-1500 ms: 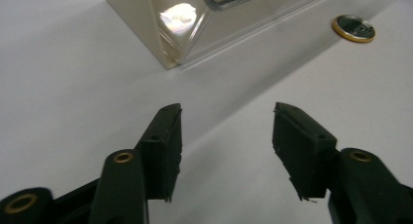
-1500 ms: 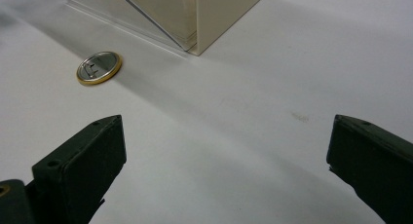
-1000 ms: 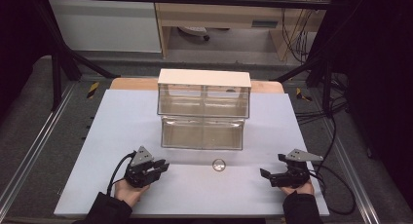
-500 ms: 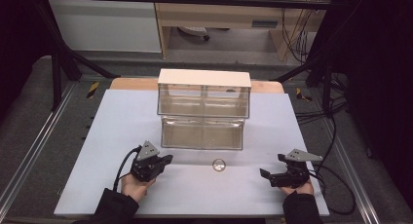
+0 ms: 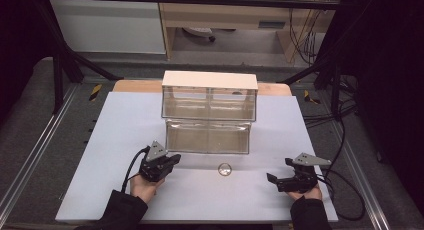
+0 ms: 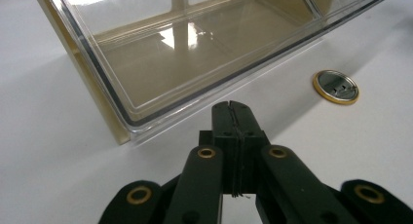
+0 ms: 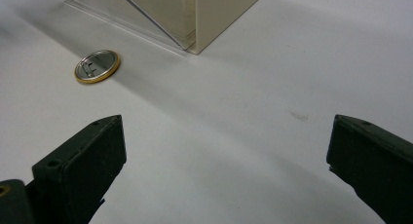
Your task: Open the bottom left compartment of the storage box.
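A clear plastic drawer cabinet (image 5: 209, 112) with a cream top stands in the middle of the white table (image 5: 120, 130). Its lower drawer (image 6: 195, 53) is pulled forward and looks empty. A small round metal disc (image 5: 224, 169) with a gold rim lies flat on the table in front of the drawer. My left gripper (image 5: 175, 159) is left of the disc, shut with nothing between its jaws. In the left gripper view its tips (image 6: 230, 107) sit just short of the drawer's front corner, with the disc (image 6: 336, 87) off to the right. My right gripper (image 5: 279, 170) rests at the front right, open and empty, well apart from the disc (image 7: 97, 65).
The cabinet's cream side wall (image 7: 214, 9) stands ahead of the right gripper. Metal rails and black cables (image 5: 345, 140) run along the table's right side. A wooden strip (image 5: 135, 85) borders the far edge behind the cabinet.
My left gripper has edged forward and to the right toward the drawer, and its jaws have come together. The right gripper and the disc have stayed put.
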The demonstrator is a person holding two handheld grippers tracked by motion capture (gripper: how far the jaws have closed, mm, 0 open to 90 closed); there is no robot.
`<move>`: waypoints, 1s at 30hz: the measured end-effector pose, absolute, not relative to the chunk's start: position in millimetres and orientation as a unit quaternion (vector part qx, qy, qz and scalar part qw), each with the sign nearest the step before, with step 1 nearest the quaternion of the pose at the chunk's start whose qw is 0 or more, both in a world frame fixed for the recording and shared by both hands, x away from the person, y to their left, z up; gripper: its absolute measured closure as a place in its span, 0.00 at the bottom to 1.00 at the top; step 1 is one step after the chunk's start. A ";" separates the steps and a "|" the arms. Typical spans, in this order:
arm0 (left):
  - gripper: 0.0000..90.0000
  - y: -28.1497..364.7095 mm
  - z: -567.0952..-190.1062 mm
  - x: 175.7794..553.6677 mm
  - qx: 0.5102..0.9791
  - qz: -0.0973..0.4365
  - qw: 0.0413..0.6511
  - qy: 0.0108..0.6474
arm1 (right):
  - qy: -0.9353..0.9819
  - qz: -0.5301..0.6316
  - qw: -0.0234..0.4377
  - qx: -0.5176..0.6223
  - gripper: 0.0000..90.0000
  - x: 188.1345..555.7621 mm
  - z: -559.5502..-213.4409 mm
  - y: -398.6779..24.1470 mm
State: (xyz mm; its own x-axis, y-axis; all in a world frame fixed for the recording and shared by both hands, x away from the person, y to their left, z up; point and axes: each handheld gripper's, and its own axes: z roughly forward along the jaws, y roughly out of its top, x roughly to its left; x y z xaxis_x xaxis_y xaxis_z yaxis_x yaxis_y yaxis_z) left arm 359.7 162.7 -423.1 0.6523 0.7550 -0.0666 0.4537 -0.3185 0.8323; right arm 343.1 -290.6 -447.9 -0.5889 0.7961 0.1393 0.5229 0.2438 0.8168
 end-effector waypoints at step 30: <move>0.99 165.4 -421.1 356.5 0.777 0.174 0.466 0.385 | 0.772 0.447 0.155 0.425 0.02 343.1 -447.2 -291.3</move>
State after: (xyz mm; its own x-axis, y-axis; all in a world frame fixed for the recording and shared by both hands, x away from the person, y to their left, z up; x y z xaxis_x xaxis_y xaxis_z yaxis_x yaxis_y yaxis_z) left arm 356.5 165.4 -421.1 0.6430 0.7608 -0.0882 0.4363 -0.2692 0.8586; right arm 343.1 -291.3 -447.2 -0.5915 0.7940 0.1404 0.5170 0.2399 0.8217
